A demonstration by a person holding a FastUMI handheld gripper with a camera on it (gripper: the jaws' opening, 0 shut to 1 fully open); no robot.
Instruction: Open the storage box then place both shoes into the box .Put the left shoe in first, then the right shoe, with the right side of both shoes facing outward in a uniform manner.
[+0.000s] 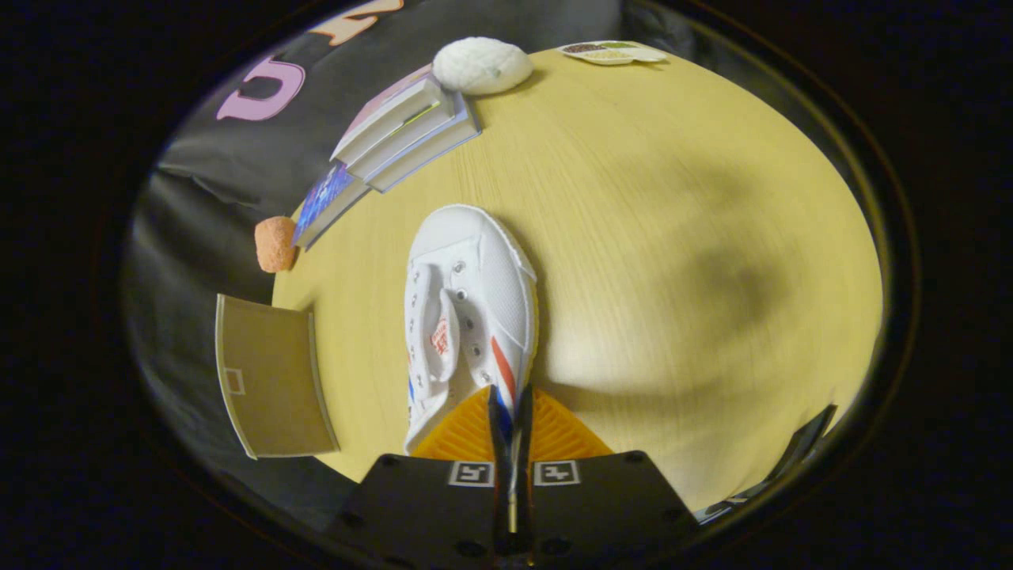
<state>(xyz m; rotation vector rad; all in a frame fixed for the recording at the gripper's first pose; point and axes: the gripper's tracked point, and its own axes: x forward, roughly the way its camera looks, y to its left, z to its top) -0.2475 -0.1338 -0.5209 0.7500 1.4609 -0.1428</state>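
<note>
The gripper (510,412) is sitting at the bottom centre of the frame, its 2 fingers pressed almost together and clamping the side wall of a white shoe (467,309) near the heel opening. Only a thin strip of the shoe's fabric, with its red and blue stripes, is showing between them.

The shoe is lying in the middle of the frame on a round light-wood table (673,237), its toe pointing toward the top of the frame and its heel end reaching down to the fingers. Its tongue is standing open and the eyelets are showing without laces. Whether the sole is resting on the table or hanging just above it is not clear.

At the lower left, a brown cardboard flap (269,380) is lying at the table's edge; how much of the storage box it belongs to cannot be told. In the upper left, a stack of 3 books (396,134) is lying near the table's rim, with a white bun-shaped thing (483,65) just beyond it at the top centre. A small orange lump (275,244) is sitting beside the lowest book at the left. A flat printed card (613,51) is lying at the top right of the table.
</note>
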